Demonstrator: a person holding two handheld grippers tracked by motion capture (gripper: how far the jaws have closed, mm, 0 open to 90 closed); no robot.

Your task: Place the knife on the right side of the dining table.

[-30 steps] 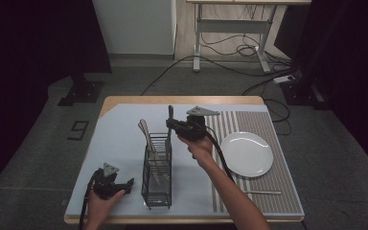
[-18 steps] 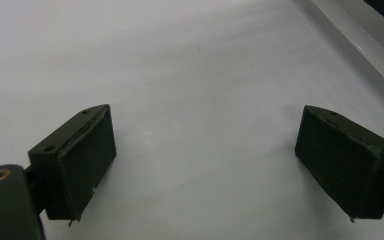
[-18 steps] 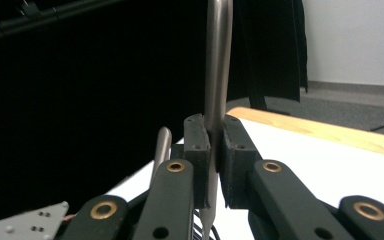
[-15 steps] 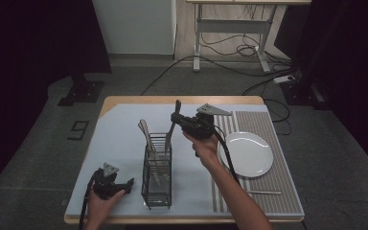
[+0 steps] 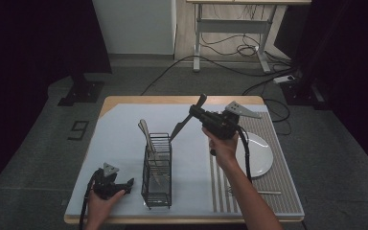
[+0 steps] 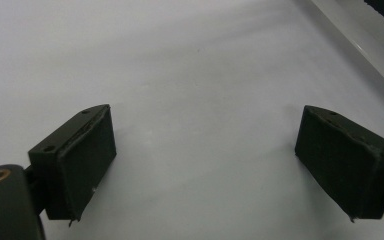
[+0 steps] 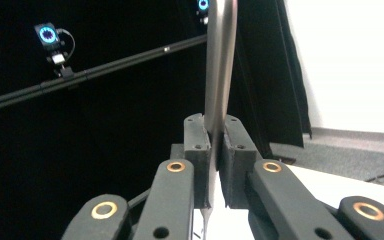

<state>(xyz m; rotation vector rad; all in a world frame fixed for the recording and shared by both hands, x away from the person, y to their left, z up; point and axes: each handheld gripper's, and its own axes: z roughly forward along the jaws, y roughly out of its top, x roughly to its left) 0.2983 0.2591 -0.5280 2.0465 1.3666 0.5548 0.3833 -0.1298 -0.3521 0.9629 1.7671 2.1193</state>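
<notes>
Right hand-held gripper, frame centre, pinches a knife above the rack. Left hand-held gripper, lower left, rests spread on the worktop.

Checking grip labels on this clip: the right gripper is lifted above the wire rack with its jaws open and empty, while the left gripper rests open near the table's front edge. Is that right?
Not quite. The right gripper is shut on a knife, as the right gripper view shows, with the flat blade pinched between its pads. The rest holds: it is lifted above the wire rack, and the left gripper rests open.

Right gripper raised, jaws clamped; left gripper low, jaws apart.
</notes>
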